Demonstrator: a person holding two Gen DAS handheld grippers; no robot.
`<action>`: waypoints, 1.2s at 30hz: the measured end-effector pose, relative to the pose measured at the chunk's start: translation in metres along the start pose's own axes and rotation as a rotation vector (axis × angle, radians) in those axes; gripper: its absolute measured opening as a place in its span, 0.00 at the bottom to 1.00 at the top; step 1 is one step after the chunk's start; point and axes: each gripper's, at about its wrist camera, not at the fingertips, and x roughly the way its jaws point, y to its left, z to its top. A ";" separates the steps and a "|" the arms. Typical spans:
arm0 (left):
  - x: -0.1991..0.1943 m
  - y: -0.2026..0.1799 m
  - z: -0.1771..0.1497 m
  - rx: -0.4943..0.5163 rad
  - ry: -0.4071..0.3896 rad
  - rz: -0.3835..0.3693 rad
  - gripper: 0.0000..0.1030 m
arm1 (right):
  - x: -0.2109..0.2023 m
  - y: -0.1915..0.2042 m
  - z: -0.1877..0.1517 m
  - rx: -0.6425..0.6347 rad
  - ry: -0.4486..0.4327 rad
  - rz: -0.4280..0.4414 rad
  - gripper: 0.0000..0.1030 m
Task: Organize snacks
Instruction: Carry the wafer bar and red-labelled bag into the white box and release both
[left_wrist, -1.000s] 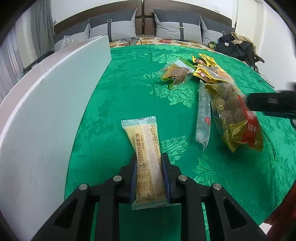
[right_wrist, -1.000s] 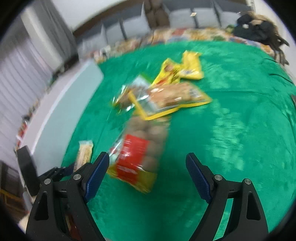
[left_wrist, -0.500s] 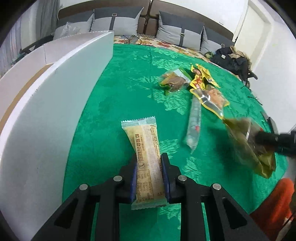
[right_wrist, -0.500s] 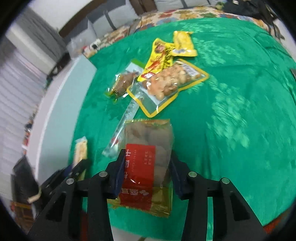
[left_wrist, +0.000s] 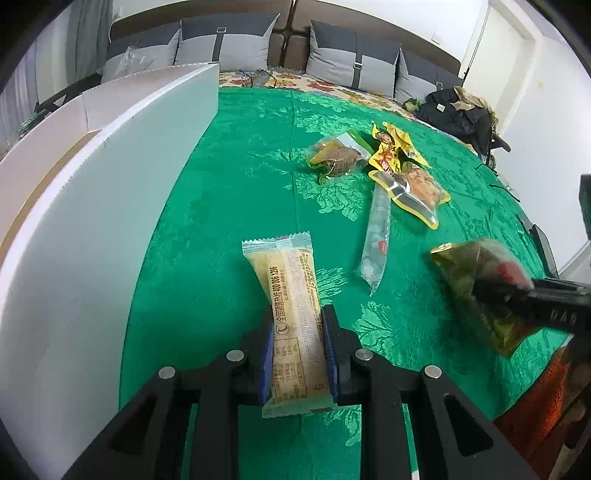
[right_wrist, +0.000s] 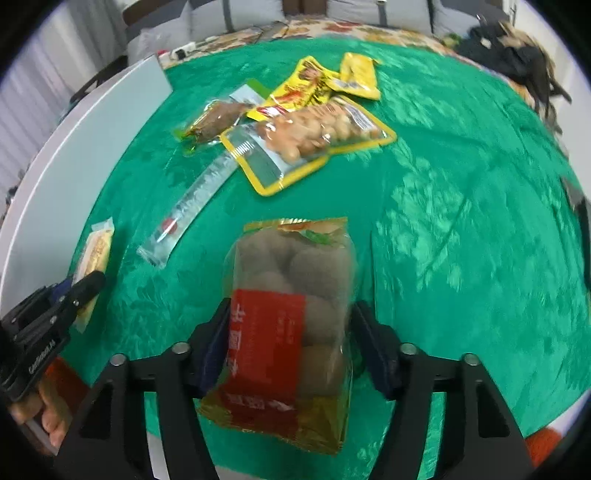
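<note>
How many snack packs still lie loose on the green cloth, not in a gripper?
5, clustered mid-cloth: long clear tube pack, brown-filled clear pouch, yellow-edged pouch of pale pieces, yellow-red printed pack, small yellow pack. More may hide beneath.

two wrist fisheyes, both angled steeply down over the green cloth (left_wrist: 236, 192)

left view looks close from the cloth's near edge beside the white board (left_wrist: 92, 236); right view from further right; both share the central snack pile (right_wrist: 295, 125) and each other's gripper.
</note>
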 end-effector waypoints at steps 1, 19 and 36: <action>-0.002 0.000 0.000 -0.003 -0.003 -0.005 0.22 | -0.004 -0.001 0.000 0.009 -0.008 0.008 0.51; -0.138 0.161 0.080 -0.341 -0.211 0.034 0.22 | -0.104 0.190 0.101 -0.173 -0.220 0.549 0.51; -0.131 0.200 0.036 -0.424 -0.149 0.200 0.87 | -0.031 0.202 0.053 -0.356 -0.243 0.239 0.72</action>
